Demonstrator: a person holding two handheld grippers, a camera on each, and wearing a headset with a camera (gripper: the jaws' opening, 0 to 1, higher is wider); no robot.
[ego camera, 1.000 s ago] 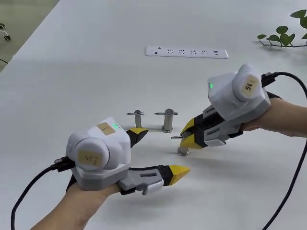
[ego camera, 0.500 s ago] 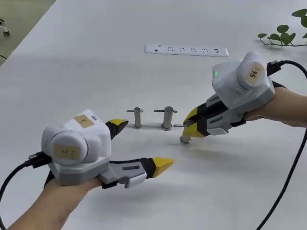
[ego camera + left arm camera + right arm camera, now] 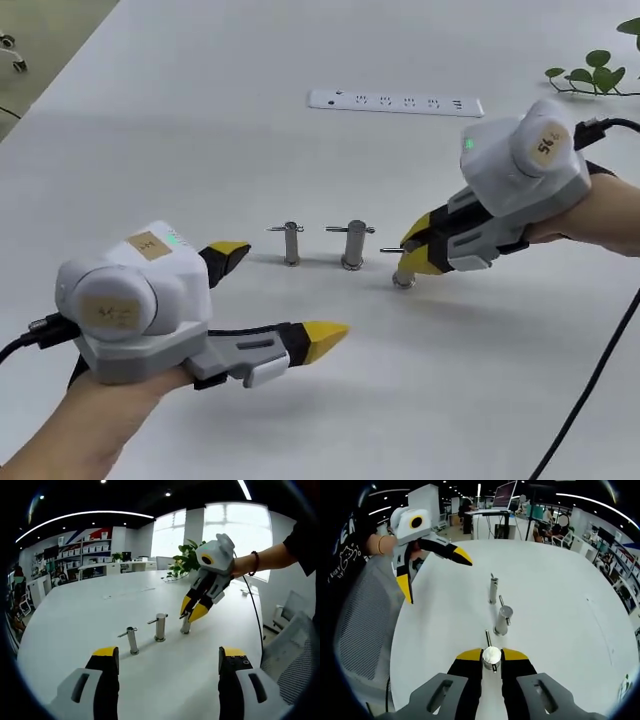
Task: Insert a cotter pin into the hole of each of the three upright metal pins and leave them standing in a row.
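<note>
Two upright metal pins [image 3: 291, 243] [image 3: 354, 245] stand side by side on the white table [image 3: 200, 130], each with a cotter pin through its top. To their right stands a third metal pin [image 3: 403, 280], with a thin cotter pin poking out to its left. My right gripper [image 3: 417, 256] is shut on this pin; the pin's round top [image 3: 491, 655] sits between the jaws, in line with the other two [image 3: 503, 620] [image 3: 493, 590]. My left gripper [image 3: 277, 292] is open and holds nothing, in front of the row, which appears beyond its jaws [image 3: 131, 640] [image 3: 160, 626] [image 3: 185, 625].
A white power strip [image 3: 395, 101] lies at the back of the table. A green plant [image 3: 595, 75] trails in at the far right. The right gripper's black cable [image 3: 600, 380] hangs over the table's right side.
My right gripper has carried the third pin away from me and to the right, into line with the other two. The open left gripper has drawn back to the left.
</note>
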